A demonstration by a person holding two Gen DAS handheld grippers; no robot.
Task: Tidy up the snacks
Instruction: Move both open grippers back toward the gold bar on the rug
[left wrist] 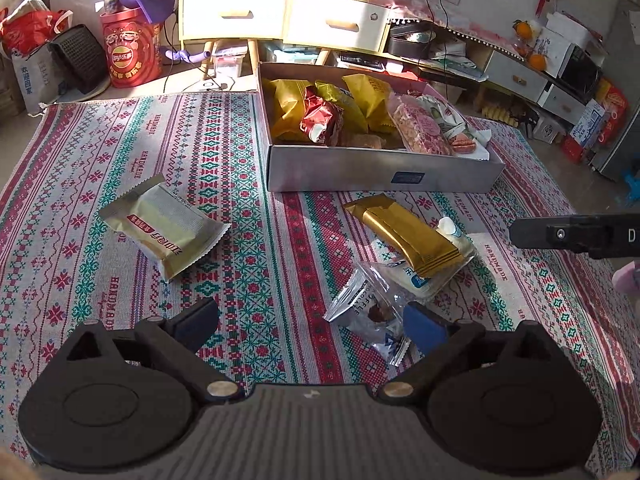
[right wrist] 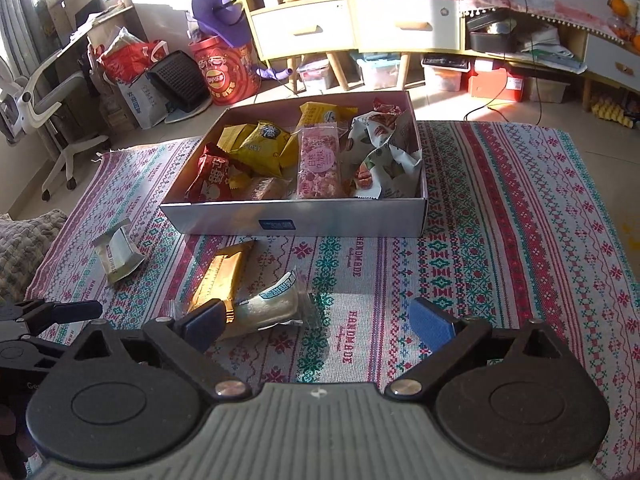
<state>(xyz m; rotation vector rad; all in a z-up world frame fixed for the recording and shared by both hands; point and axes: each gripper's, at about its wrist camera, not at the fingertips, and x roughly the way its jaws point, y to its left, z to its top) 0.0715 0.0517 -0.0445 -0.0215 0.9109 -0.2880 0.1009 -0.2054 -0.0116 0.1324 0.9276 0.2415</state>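
With both the left gripper (left wrist: 312,326) and the right gripper (right wrist: 318,326) spread wide and empty, I'd lower squarely over the gold bar (left wrist: 402,236) lying on the rug (left wrist: 240,184) just before the box (left wrist: 384,170), then pinch across its width.

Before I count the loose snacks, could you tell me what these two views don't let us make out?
- White packet: left wrist view, mostly under the gold bar.
- Clear packet: right wrist view, almost all hidden behind the right gripper's finger.
- Box bottom layer: both views, covered by upper snacks.
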